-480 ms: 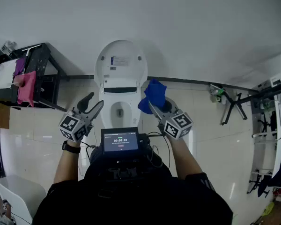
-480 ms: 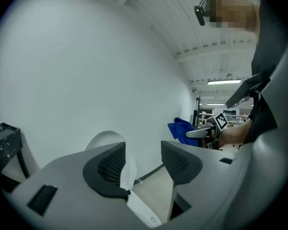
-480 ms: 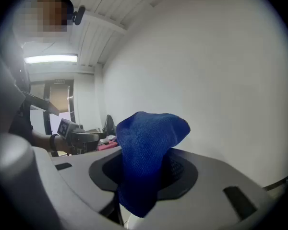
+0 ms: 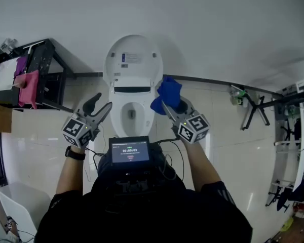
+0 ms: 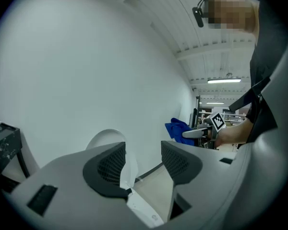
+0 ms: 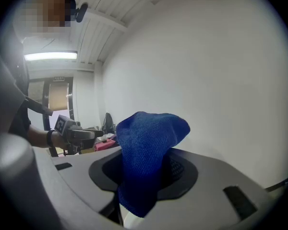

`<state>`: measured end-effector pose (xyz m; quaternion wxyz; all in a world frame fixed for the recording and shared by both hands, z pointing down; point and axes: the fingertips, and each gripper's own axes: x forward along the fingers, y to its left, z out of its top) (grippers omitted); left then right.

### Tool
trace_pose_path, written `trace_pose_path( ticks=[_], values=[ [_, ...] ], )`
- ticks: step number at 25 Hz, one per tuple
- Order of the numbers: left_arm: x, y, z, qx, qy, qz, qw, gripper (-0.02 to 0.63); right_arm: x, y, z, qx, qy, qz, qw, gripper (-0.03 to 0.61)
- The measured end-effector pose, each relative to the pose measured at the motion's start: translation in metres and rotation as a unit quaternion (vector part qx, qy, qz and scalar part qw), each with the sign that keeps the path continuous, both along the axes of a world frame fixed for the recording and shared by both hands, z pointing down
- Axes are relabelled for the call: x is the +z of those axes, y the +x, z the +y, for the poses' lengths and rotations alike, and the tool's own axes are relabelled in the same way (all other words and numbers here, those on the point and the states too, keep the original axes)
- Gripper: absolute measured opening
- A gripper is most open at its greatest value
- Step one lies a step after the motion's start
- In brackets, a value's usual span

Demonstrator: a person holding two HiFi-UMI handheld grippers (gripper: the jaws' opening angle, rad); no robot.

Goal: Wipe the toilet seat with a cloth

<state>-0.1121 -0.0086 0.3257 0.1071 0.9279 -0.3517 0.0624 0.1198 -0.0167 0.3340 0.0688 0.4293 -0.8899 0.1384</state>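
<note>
Left claw (image 4: 102, 102) jaws apart, empty; right claw (image 4: 164, 107) clamped on cloth (image 4: 168, 93); both held forward.

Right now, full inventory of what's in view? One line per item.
toilet: 1, white, lid raised, centre, against the wall
cloth: 1, blue, clamped in the right tool, over the toilet's right side
rack: 1, black, far left by the wall
rag: 1, pink, hanging on the rack
stand: 1, black legs, right, by the wall
screen: 1, black, lit, on the person's chest
watch: 1, black, left wrist
left tool: 1, grey, jaws apart, empty, left of the bowl
right tool: 1, grey, shut on the cloth, right of the bowl
</note>
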Motion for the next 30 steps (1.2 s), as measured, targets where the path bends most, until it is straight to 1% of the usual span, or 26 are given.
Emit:
trace_pose_path(
  ticks=[6, 8, 11, 13, 19, 23, 27, 30],
  values=[
    [0.009, -0.001, -0.006, -0.001, -0.024, 0.007, 0.9997, 0.239, 0.020, -0.007, -0.013, -0.019, -0.019, 0.006, 1.000, 0.172],
    [0.018, -0.005, -0.010, 0.000, -0.028, 0.004, 0.9996, 0.239, 0.029, -0.010, -0.020, -0.024, -0.024, 0.013, 0.999, 0.170],
    [0.029, -0.008, -0.018, -0.010, -0.039, 0.004, 0.9992, 0.239, 0.049, -0.015, -0.032, -0.034, -0.032, 0.024, 0.999, 0.170],
    [0.044, -0.010, -0.025, -0.009, -0.042, 0.002, 0.9991, 0.239, 0.066, -0.017, -0.043, -0.040, -0.042, 0.027, 0.998, 0.170],
    [0.080, -0.007, -0.035, -0.007, -0.070, -0.011, 0.9975, 0.238, 0.120, -0.027, -0.071, -0.062, -0.075, 0.044, 0.994, 0.167],
    [0.109, -0.003, -0.043, 0.011, -0.082, -0.024, 0.9963, 0.239, 0.166, -0.032, -0.093, -0.069, -0.094, 0.065, 0.991, 0.167],
    [0.149, -0.007, -0.057, 0.003, -0.100, -0.026, 0.9947, 0.239, 0.224, -0.037, -0.112, -0.085, -0.119, 0.093, 0.985, 0.167],
    [0.174, 0.001, -0.059, 0.016, -0.111, -0.033, 0.9932, 0.239, 0.271, -0.040, -0.119, -0.099, -0.139, 0.121, 0.978, 0.167]
  ],
)
